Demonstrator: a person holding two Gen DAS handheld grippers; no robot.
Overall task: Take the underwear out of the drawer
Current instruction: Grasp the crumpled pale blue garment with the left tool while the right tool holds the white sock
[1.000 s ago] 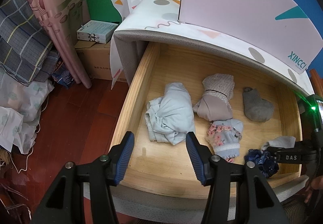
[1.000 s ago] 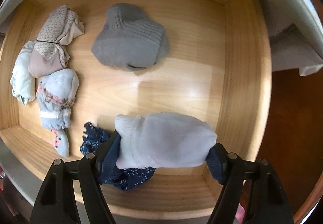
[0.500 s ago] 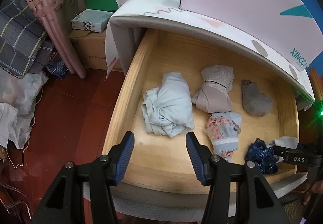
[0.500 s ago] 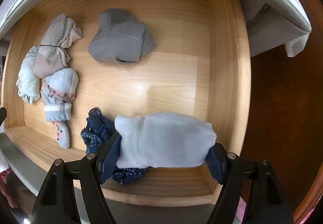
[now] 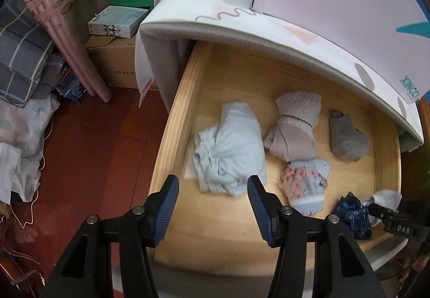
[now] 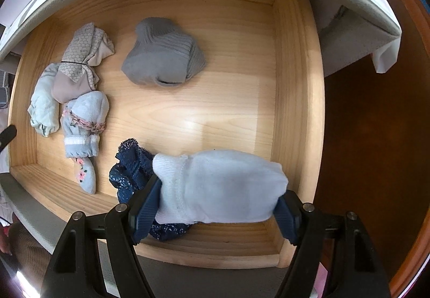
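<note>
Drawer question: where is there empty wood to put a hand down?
Bare wood lies between the gray sock, the white sock and the drawer's right wall. The front left corner by the light blue bundle is bare too. The left side is crowded with clothes.

R gripper (image 6: 219, 199) clamps white sock (image 6: 220, 187) over wooden drawer (image 6: 295, 82); navy lace underwear (image 6: 131, 166) just beside, grey sock (image 6: 164, 56) near back, folded pcs at left.

A small box (image 5: 117, 21) is being carried on a brown cardboard box (image 5: 114, 65) at the edge of the red floor (image 5: 88, 160). Checked cloth (image 5: 18, 58) is being piled beside a pink curtain (image 5: 57, 15).
</note>
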